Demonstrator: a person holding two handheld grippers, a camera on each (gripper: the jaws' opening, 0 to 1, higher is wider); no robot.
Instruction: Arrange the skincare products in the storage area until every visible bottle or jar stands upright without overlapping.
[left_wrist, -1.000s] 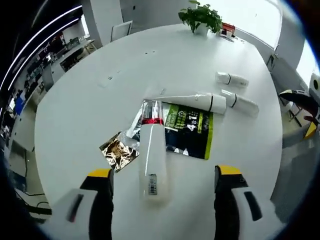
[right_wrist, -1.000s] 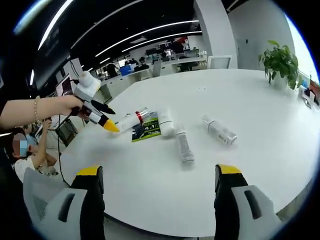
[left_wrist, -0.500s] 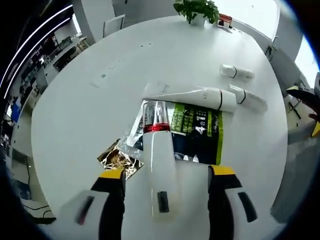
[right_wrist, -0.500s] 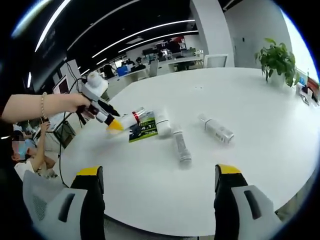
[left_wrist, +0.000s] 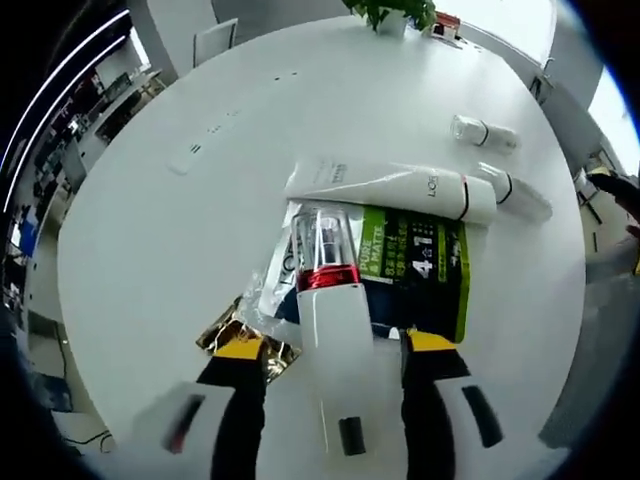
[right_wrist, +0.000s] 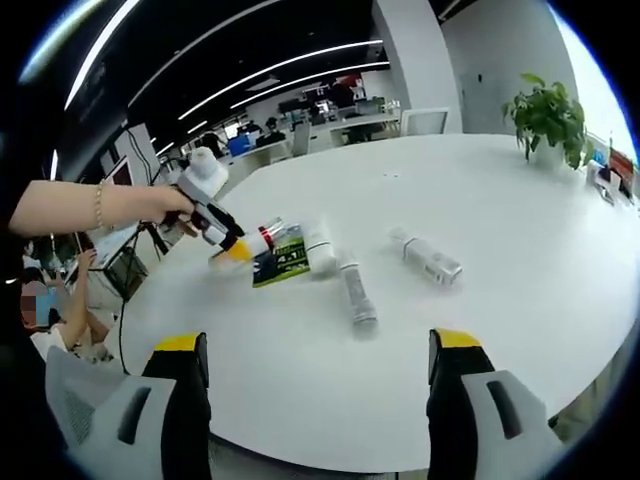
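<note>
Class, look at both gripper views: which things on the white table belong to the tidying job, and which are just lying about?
Part of the job:
white bottle with red band and clear cap
long white tube
two small white bottles
left gripper

Just lying about:
green-and-black sachet
gold foil packet
potted green plant

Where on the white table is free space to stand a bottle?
The round white table is bare between the potted green plant and the small white bottle with dark band. Crowded around the green-black sachet, beside the long white tube.
</note>
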